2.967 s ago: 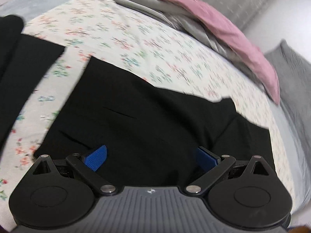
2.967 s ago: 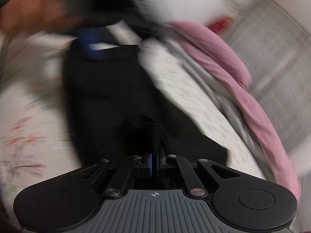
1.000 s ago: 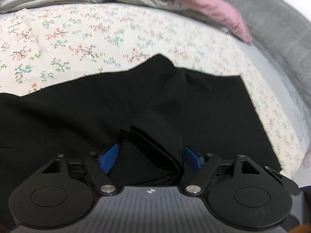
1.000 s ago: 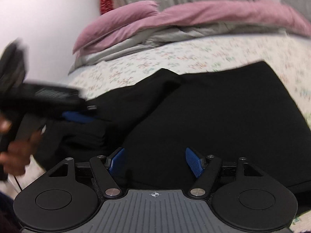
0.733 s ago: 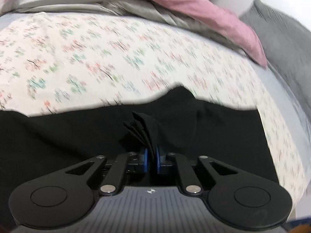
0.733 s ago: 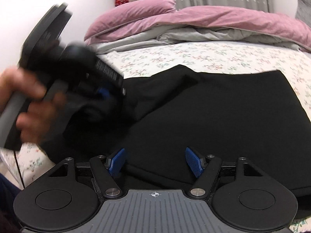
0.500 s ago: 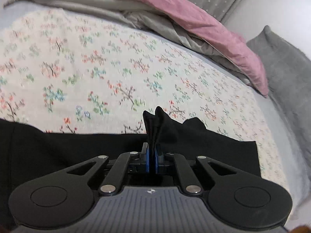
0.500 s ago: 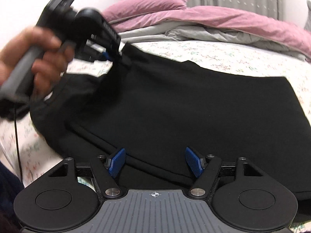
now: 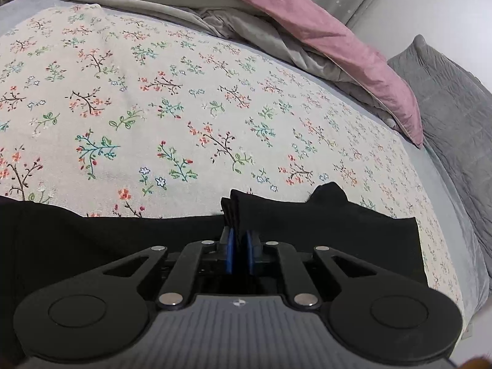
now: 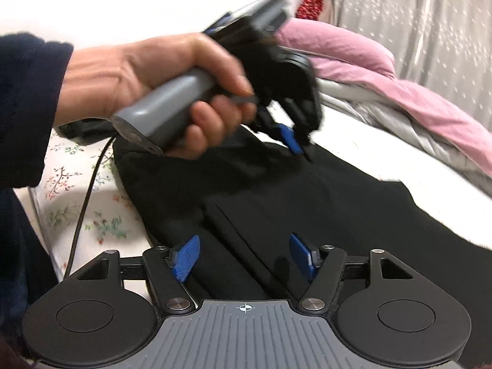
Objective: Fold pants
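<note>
The black pants (image 9: pixel 353 230) lie on the floral bedspread (image 9: pixel 172 113). My left gripper (image 9: pixel 240 246) is shut on a bunched fold of the pants and lifts it a little off the bed. In the right wrist view the left gripper (image 10: pixel 292 141) is seen held in a hand, pinching the pants (image 10: pixel 353 215) near their far edge. My right gripper (image 10: pixel 244 256) is open and empty, low over the near part of the pants with cloth between its blue pads.
A pink and grey duvet (image 9: pixel 323 30) is heaped along the far side of the bed. A grey pillow (image 9: pixel 455 98) lies at the right. A dark garment (image 10: pixel 83 129) lies at the left behind the hand. A cable (image 10: pixel 83 209) hangs from the left gripper's handle.
My left gripper closed on a fold of the pants and has carried it up and across the bed. My right gripper stayed open over the pants.
</note>
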### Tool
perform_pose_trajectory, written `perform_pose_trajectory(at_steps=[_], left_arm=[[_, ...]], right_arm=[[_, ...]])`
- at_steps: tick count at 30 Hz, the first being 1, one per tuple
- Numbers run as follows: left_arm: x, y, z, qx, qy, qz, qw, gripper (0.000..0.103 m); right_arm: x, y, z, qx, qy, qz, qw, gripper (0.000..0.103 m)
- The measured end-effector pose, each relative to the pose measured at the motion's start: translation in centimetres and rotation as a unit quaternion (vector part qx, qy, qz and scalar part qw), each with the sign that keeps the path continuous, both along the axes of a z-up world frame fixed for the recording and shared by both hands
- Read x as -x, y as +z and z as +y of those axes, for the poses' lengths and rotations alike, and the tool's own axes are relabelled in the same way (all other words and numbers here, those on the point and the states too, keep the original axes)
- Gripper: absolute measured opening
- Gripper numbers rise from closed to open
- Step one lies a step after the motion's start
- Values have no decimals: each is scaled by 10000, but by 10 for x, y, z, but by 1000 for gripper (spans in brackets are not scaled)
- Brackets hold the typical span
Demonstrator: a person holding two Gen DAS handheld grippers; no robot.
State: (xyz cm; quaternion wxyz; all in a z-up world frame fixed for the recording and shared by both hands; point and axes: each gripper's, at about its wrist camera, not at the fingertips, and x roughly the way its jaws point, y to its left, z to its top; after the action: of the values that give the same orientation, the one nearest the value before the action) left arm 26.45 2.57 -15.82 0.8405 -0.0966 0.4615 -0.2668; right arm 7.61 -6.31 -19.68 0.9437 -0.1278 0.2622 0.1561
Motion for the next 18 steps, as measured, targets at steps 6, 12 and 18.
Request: perform_pose_trajectory(at_steps=[6, 12, 18], left_arm=[[-3, -4, 1, 13, -120, 96, 9999, 19], [-4, -8, 0, 103, -181, 233, 9995, 28], [-5, -7, 0, 148, -171, 284, 9993, 30]], right_arm=[[-25, -2, 18, -75, -142, 167, 9997, 49], [-32, -9, 29, 104, -318, 158, 9993, 21], [-24, 4, 11, -532, -411, 103, 9977, 7]])
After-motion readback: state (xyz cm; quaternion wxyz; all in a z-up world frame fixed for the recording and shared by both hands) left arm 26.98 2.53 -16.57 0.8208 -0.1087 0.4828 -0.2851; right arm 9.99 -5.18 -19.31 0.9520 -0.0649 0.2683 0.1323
